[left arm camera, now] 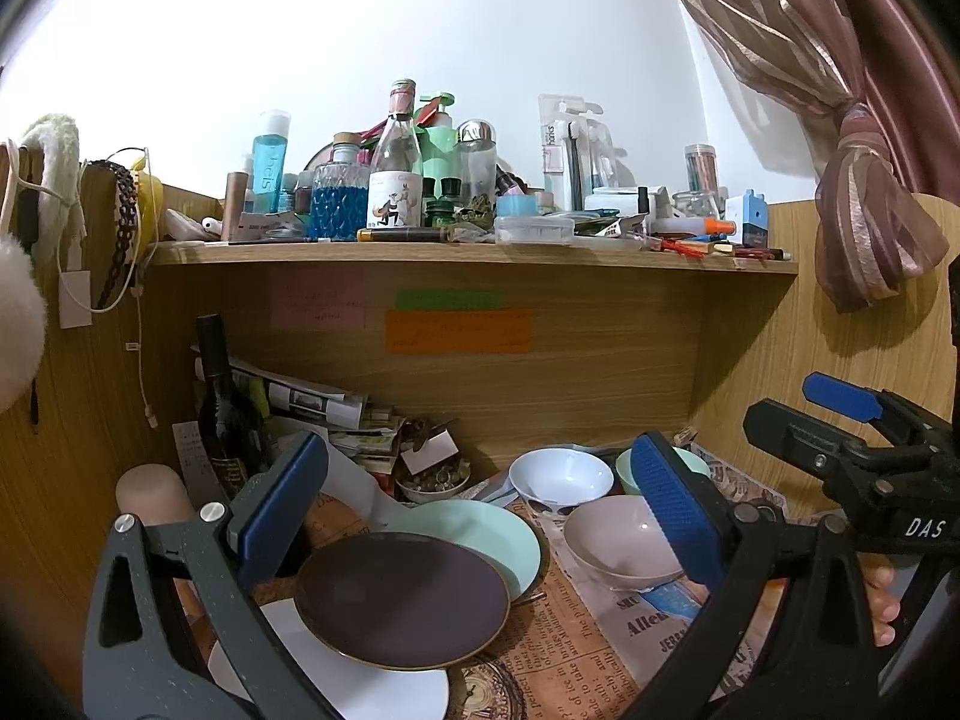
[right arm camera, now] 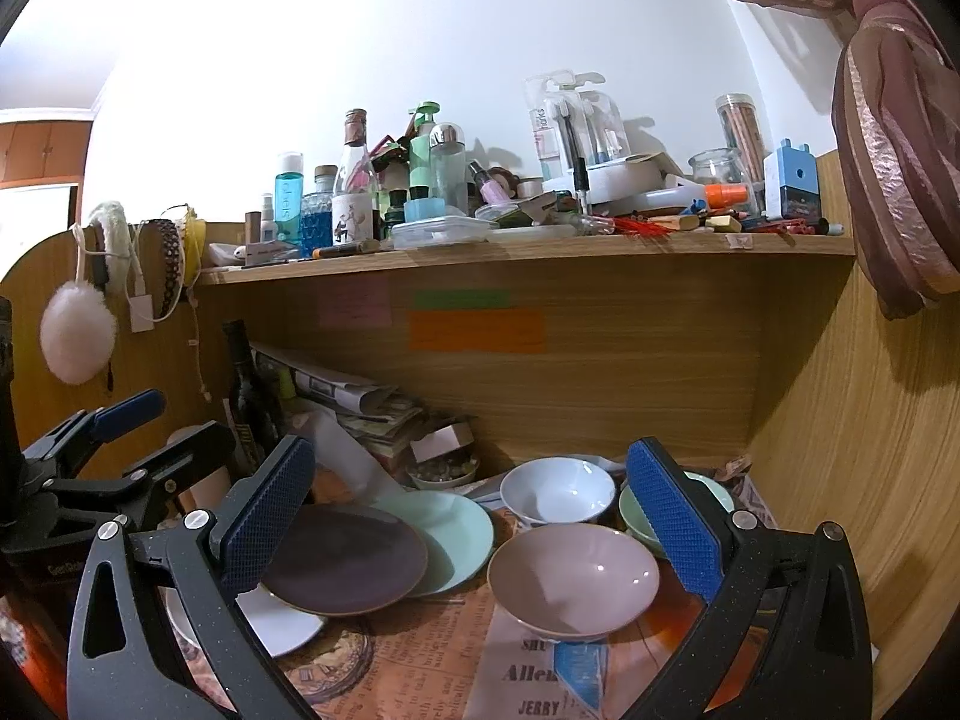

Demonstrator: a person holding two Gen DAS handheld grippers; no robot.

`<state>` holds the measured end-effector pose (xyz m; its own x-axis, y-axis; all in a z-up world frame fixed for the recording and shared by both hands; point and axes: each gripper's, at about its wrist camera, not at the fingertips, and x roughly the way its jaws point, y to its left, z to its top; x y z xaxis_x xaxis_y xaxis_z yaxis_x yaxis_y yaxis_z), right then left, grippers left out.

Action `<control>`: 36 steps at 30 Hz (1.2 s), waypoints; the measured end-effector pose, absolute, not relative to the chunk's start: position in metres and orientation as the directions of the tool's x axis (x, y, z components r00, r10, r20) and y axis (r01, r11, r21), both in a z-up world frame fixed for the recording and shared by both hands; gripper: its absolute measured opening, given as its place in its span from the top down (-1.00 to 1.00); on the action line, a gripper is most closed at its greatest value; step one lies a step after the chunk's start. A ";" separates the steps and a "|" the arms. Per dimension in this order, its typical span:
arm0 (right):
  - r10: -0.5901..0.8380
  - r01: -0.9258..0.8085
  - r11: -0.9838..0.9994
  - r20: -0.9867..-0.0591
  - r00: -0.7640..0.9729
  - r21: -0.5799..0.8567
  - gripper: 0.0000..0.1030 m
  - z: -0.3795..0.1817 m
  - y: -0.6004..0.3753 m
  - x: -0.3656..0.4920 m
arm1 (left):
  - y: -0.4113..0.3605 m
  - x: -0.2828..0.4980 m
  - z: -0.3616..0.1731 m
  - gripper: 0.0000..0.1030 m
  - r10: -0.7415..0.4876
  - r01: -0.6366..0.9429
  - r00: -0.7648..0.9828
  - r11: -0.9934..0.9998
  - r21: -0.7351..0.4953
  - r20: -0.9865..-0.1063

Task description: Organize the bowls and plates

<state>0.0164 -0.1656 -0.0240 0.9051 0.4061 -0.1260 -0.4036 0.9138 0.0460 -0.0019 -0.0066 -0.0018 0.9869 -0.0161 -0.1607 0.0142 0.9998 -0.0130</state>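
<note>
In the left wrist view, the left tongs (left arm camera: 480, 516) are spread wide and empty above the dark plate (left arm camera: 402, 597), which lies on the mint plate (left arm camera: 480, 534) and the white plate (left arm camera: 372, 678). It could slide off if nudged. "DAS" is printed on the right tongs (left arm camera: 840, 414).

In the right wrist view, the right tongs (right arm camera: 480, 528), also released, hang over the pink bowl (right arm camera: 573, 579), with the white bowl (right arm camera: 558, 492) and green bowl (right arm camera: 645, 519) close behind; a knock is likely. The bench (right arm camera: 420, 648) paper reads "JERRY".

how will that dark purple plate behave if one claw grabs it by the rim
The dark purple plate looks rigid and glazed, so probably slippery against the pads. It overlaps the mint plate and the white plate, so lifting it may scrape or shift them. It is wide and shallow, so it would likely droop from a one-edge grip.
</note>
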 end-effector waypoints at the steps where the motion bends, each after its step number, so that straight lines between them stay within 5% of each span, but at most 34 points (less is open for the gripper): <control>1: 0.406 -0.404 0.914 -0.126 0.905 0.045 -1.00 -0.024 -0.165 0.016 | -0.007 -0.002 -0.002 -1.00 -0.015 0.013 0.987 1.000 -0.013 -0.161; 36: 0.416 -0.414 0.909 -0.123 0.901 0.042 -1.00 -0.023 -0.163 0.015 | -0.017 -0.003 -0.002 -1.00 0.001 0.000 0.990 1.000 0.005 -0.142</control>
<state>0.0147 -0.1628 -0.0231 0.9011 0.4158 -0.1227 -0.4139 0.9094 0.0422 -0.0033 -0.0170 -0.0020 0.9899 0.0008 -0.1416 -0.0001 1.0000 0.0047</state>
